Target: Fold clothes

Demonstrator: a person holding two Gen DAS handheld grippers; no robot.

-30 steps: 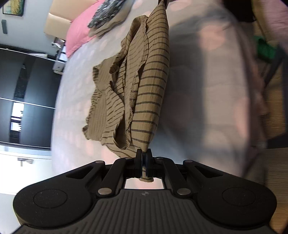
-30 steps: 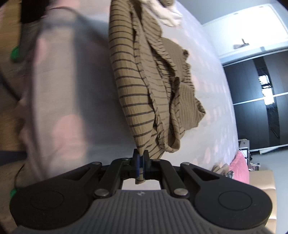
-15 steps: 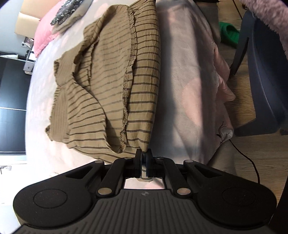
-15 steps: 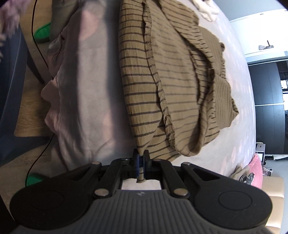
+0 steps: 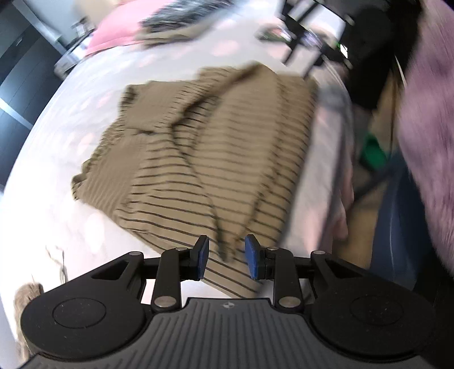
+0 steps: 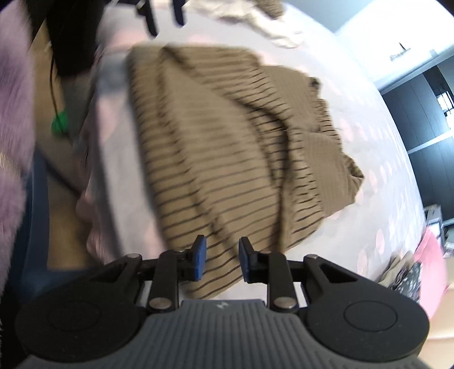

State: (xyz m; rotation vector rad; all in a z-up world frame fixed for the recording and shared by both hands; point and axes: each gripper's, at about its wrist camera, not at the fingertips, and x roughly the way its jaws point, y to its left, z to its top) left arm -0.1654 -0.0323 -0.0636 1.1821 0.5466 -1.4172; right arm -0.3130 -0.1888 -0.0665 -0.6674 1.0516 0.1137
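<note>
A tan garment with thin dark stripes (image 5: 215,159) lies rumpled on a pale bed with pink dots (image 5: 56,198), near the bed's side edge. The same striped garment (image 6: 227,147) fills the middle of the right wrist view. My left gripper (image 5: 226,257) is open, its blue pads either side of a raised fold at the garment's near edge, not clamping it. My right gripper (image 6: 219,259) is open too, hovering over the opposite corner of the garment with cloth showing between its pads. Both views are motion-blurred.
A pink pillow (image 5: 113,31) and dark patterned clothes (image 5: 184,14) lie at the bed's head. A person's fuzzy purple sleeve (image 5: 420,119) and a dark blue chair (image 5: 397,227) stand beside the bed over a wood floor. A green object (image 6: 59,125) lies on the floor. White cloth (image 6: 269,31) sits at the bed's foot.
Both grippers were shut on the garment's edge and have opened, letting it go. The garment, stretched between them before, now lies spread on the bed. Both cameras swung and tilted.
</note>
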